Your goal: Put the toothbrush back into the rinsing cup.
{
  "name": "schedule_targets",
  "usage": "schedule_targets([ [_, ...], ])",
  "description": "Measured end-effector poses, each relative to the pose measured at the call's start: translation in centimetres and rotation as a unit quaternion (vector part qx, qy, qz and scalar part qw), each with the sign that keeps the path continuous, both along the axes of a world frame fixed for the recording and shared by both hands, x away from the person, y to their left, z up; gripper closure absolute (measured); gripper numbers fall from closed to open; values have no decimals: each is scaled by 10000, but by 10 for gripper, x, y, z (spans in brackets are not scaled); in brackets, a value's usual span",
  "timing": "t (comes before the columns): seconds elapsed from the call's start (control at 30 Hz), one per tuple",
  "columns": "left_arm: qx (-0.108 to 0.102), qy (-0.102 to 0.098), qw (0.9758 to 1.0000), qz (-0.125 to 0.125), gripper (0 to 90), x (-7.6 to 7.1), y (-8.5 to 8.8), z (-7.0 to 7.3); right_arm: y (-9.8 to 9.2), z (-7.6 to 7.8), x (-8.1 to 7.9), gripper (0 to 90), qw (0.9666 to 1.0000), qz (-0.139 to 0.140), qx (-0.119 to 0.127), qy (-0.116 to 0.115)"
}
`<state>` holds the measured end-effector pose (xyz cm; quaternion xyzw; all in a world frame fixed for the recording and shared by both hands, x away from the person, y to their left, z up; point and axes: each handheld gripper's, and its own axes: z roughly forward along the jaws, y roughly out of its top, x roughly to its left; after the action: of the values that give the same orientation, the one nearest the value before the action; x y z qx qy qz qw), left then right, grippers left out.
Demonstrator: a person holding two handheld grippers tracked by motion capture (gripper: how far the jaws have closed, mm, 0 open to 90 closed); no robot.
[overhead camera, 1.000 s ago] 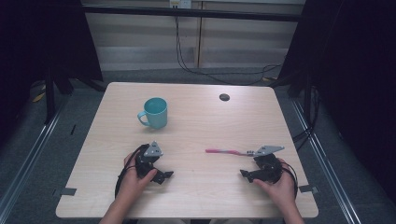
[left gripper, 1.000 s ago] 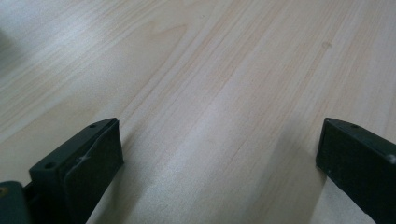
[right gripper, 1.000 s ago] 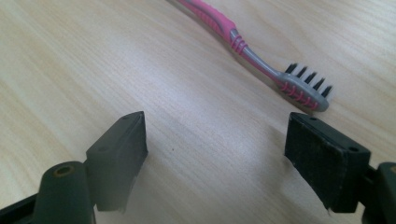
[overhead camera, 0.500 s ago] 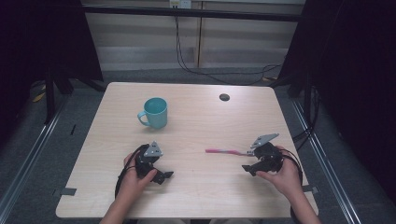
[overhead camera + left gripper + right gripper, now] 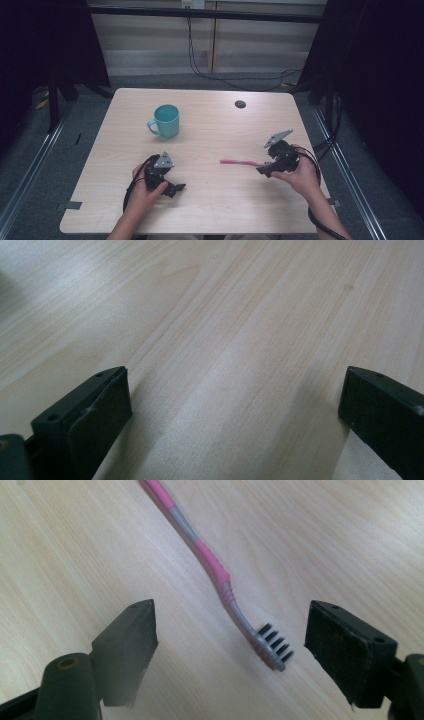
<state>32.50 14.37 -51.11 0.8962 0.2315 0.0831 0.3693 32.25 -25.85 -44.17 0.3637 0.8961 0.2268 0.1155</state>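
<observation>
The pale wooden worktop (image 5: pixel 210 200) lies under both claws. The pink toothbrush (image 5: pixel 210 565) lies flat on it just ahead of the right claw (image 5: pixel 230 645), bristle head between its spread jaws, untouched. The left claw (image 5: pixel 235 405) is spread over bare wood.

No readable text or labels, seemingly

Teal mug (image 5: pixel 166 120): upright, handle toward the near-left, on the far-left part | Wooden table (image 5: pixel 210 210): pale, light grain | Round black grommet (image 5: pixel 240 104): near the far edge | Cables (image 5: pixel 210 75): on the floor behind
</observation>
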Motion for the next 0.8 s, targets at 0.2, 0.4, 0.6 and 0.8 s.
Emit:
schedule_targets([
  [0.2, -13, 2, 10000, 2, 3, 0, 0, 0, 5, 0, 14, 211, 9999, 70, -85, 87],
  [0.4, -4, 1, 10000, 1, 3, 0, 0, 0, 12, 0, 25, 214, 9995, 124, -191, 208],
  [0.6, -15, 1, 10000, -8, 3, 0, 0, 0, 19, -1, 36, 224, 9982, 327, -441, 253],
  [0.8, -3, 4, 10000, -6, 3, 0, 0, 0, 29, -3, 43, 230, 9958, 522, -667, 332],
])
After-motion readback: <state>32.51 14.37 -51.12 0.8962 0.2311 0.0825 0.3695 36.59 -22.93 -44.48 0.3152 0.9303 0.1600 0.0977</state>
